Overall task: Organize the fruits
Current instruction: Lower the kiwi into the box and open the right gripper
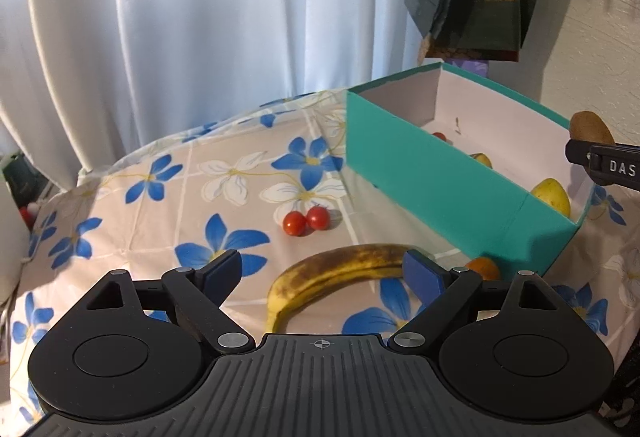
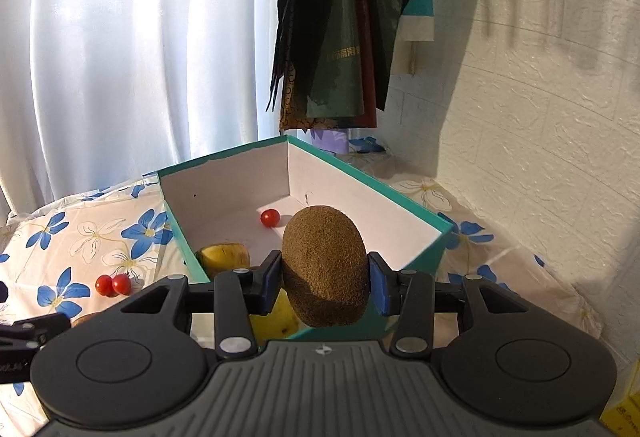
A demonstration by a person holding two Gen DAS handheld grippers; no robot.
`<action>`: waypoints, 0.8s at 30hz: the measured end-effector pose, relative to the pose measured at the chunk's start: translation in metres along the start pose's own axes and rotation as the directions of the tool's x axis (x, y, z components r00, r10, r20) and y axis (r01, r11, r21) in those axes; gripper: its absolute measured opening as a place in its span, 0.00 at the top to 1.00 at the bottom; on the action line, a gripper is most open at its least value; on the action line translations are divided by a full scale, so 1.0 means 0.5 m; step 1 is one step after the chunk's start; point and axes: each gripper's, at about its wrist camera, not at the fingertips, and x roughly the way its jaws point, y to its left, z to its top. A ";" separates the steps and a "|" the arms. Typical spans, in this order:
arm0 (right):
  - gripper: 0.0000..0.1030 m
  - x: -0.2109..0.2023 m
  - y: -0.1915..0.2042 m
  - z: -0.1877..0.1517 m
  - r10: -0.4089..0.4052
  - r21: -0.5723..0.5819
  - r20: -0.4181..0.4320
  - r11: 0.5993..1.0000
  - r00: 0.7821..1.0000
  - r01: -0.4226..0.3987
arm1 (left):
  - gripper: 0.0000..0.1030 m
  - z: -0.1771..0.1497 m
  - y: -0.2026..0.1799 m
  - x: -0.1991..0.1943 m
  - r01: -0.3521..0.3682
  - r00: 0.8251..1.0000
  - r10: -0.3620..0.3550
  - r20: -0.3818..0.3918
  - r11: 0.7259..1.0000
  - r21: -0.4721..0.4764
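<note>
A fuzzy brown oval kiwi (image 2: 325, 265) is shown being carried to the open teal cardboard box with white lining (image 2: 360, 193); the step in hand is judged to be the delivery of this fruit. The right tool (image 2: 325, 283) is pinched on the kiwi, its blue pads (image 2: 378, 287) pressed against both flanks, and is held above the near end of the box. A release over a bare patch of the box floor is called for next, clear of the small red cherry tomato (image 2: 270, 217) and the yellow fruits (image 2: 224, 256) already inside.

The left tool (image 1: 324, 273) is spread wide and holds nothing. It is poised above the spotted yellow banana (image 1: 340, 277), which lies on the flower-patterned bench cloth (image 1: 224, 173) just outside the box wall; contact with it cannot be determined. Two further red cherry tomatoes (image 1: 306, 221) and a partly hidden orange fruit (image 1: 482, 269) remain on the cloth.
</note>
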 end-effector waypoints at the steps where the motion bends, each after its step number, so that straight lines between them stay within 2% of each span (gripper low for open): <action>1: 0.57 0.018 0.005 0.002 0.005 -0.007 -0.009 1.000 1.000 -0.005 | 0.11 -0.001 0.005 0.000 -0.007 1.000 0.007 -0.003 1.000 -0.006; 5: 0.57 0.089 0.018 0.000 0.012 -0.021 -0.070 1.000 0.997 -0.014 | 0.11 -0.009 0.030 -0.002 -0.039 0.999 0.038 -0.015 0.999 -0.035; 10: 0.57 0.139 0.025 -0.019 0.013 -0.017 -0.137 1.000 0.991 -0.016 | 0.11 -0.015 0.054 -0.001 -0.070 0.997 0.068 -0.034 0.995 -0.070; 24: 0.56 0.161 0.016 -0.017 0.039 0.003 -0.139 0.999 0.990 -0.039 | 0.11 -0.023 0.053 -0.004 -0.075 0.996 0.072 -0.054 0.995 -0.058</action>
